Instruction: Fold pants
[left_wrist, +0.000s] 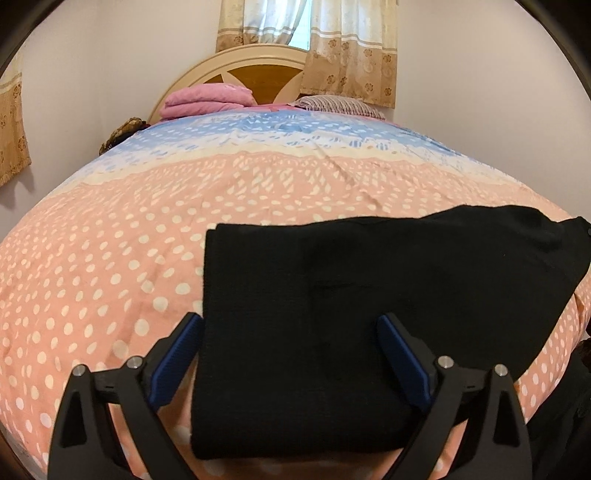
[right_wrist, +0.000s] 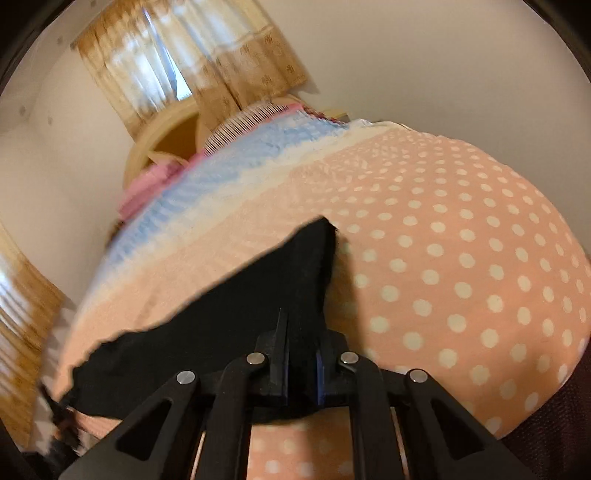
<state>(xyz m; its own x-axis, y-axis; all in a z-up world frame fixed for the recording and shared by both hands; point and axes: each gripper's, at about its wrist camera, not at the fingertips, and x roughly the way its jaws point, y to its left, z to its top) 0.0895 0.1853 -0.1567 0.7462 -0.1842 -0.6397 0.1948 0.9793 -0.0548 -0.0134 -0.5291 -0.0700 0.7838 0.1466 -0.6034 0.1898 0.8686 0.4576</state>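
The black pants (left_wrist: 332, 277) lie folded into a thick rectangle on the pink polka-dot bedspread (left_wrist: 110, 258), close to the bed's near edge. My left gripper (left_wrist: 290, 325) is open wide over the near left part of the pants. Its left finger (left_wrist: 184, 343) sits beside the folded edge, while the right finger (left_wrist: 399, 343) rests over the cloth. In the right wrist view the pants (right_wrist: 221, 325) run off to the lower left, with a raised corner at the top. My right gripper (right_wrist: 301, 332) is shut on the black cloth there, above the bedspread (right_wrist: 461, 258).
At the head of the bed a folded pink blanket (left_wrist: 207, 99) and a striped pillow (left_wrist: 336, 105) lie against a cream and wood headboard (left_wrist: 266, 70). Beige curtains (left_wrist: 347, 48) hang behind it. The bed's right edge (right_wrist: 535, 417) drops off close to my right gripper.
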